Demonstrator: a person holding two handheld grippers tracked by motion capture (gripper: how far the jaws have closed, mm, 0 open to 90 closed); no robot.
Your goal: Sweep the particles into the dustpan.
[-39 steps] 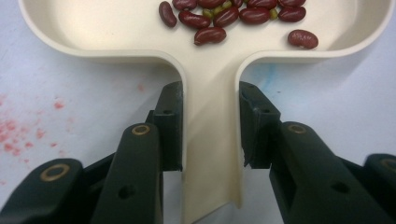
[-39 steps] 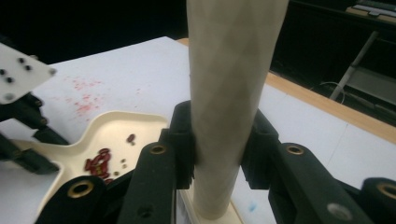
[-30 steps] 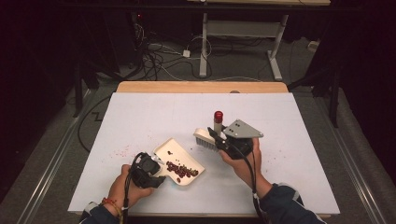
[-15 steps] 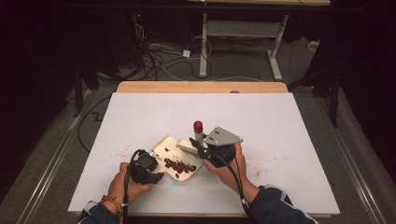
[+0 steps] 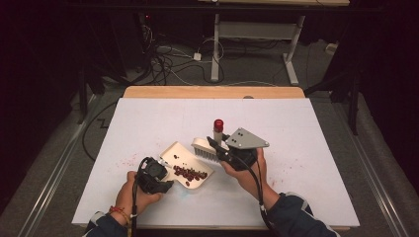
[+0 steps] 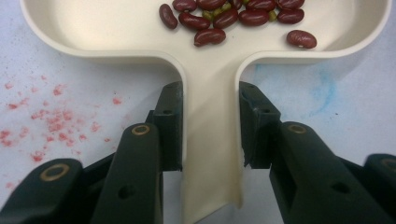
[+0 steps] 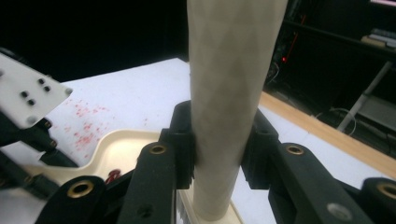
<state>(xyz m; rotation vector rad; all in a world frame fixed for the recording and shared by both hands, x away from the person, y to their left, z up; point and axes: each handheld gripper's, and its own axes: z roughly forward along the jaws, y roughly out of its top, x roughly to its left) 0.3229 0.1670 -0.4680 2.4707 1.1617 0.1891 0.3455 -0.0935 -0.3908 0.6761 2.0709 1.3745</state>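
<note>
While beans (image 6: 233, 18) show close, brush handle (image 7: 229, 93) elsewhere

Dustpan (image 6: 210, 140): cream plastic, smooth, faintly glossy. Brush handle (image 7: 229, 93): cream plastic, matt, with faint woven pattern; cap red. Beans (image 6: 224, 18): glossy dark-red skins. Table cover (image 5: 296, 128): white, matt, paper-like, red-speckled. Table edge (image 5: 212, 92): pale wood. Gripper jaws: black matt plastic, brass-coloured rivets.

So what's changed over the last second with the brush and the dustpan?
The right gripper, shut on the brush, swung in toward the dustpan, then back out a little and up the table. The left gripper kept its grip on the pan's handle; pan and beans stayed put.
</note>
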